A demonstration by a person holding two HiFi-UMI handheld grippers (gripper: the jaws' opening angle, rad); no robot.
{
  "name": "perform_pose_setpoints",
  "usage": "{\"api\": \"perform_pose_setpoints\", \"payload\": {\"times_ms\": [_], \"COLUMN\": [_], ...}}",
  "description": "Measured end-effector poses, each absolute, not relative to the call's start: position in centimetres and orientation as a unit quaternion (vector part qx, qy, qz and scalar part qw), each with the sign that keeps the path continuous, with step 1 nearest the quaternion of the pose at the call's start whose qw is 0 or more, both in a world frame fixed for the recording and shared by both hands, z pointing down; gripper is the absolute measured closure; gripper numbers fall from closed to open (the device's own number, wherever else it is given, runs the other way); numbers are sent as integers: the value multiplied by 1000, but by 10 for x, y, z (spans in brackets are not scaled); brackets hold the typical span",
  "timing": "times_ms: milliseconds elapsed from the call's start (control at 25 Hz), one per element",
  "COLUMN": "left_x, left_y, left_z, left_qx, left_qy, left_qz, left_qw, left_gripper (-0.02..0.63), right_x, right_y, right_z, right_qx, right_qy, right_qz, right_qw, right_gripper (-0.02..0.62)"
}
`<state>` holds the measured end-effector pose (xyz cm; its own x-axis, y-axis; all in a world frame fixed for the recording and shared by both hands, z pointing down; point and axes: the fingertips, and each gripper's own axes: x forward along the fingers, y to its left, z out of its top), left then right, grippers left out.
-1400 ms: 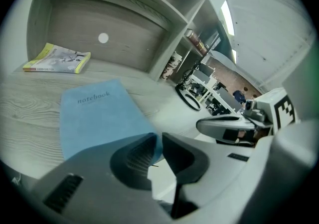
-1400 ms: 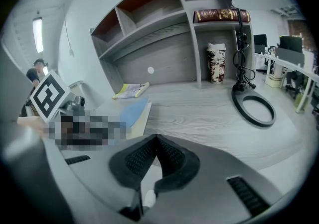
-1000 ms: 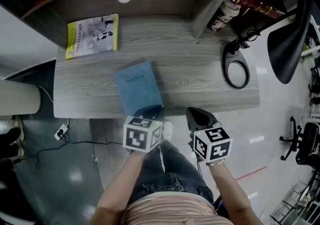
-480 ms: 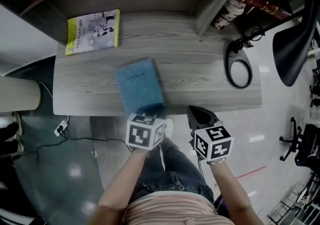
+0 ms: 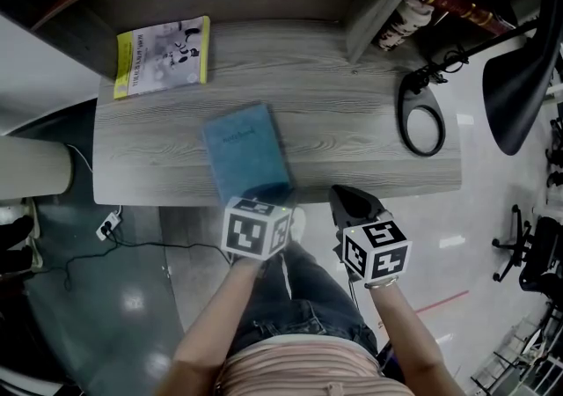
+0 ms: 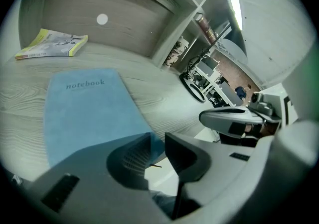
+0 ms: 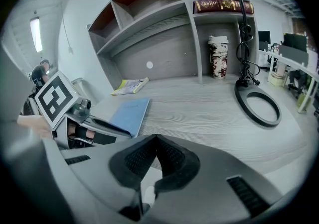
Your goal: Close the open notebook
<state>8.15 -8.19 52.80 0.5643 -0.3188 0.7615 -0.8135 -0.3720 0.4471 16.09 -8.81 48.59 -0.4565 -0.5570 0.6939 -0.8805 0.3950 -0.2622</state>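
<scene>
Your notebook [image 5: 244, 152] lies shut and flat on the counter [image 5: 369, 143]. Its blue cover is up with the title reading toward you, and its near end reaches the counter's front edge. From that, I judge the closing done. What remains is to let go and pull clear.

Your left claw [image 5: 267, 195] sits at that near end, angled down over the edge. Its 2 jaws have just been opening, and in the left gripper view they stand apart with a clear gap. The cover's near corner shows at that gap, but neither pad presses on it. That reads as a release: a flat cover rests under its own weight and needs no pinch.

Your right claw [image 5: 347, 199] hangs just off the counter's front edge, beside the left one and apart from the notebook. Its jaws are pressed together on nothing. It looks parked out of the way, since 1 claw is enough for a light cover.

The yellow booklet [image 5: 163, 53] and black ring [image 5: 420, 121] lie well apart from the notebook, so nothing crowds your withdrawal.
</scene>
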Motion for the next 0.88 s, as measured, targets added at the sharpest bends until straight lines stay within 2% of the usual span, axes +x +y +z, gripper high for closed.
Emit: {"api": "perform_pose_setpoints", "payload": {"times_ms": [240, 560, 880], "left_x": [84, 91, 89], "left_y": [-81, -77, -78], "left_z": [528, 525, 521], "left_qx": [781, 794, 799], "left_qy": [-349, -320, -303], "left_qz": [296, 298, 287], "left_qw": [424, 422, 433], "left_gripper": [506, 440, 442], "right_x": [158, 153, 146], "right_y": [-92, -93, -99], "right_z": [486, 485, 476], "right_qx": [452, 450, 451], "right_qy": [-794, -795, -800], "right_qz": [313, 310, 301], "right_qw": [259, 263, 257], "right_gripper": [588, 588, 588]}}
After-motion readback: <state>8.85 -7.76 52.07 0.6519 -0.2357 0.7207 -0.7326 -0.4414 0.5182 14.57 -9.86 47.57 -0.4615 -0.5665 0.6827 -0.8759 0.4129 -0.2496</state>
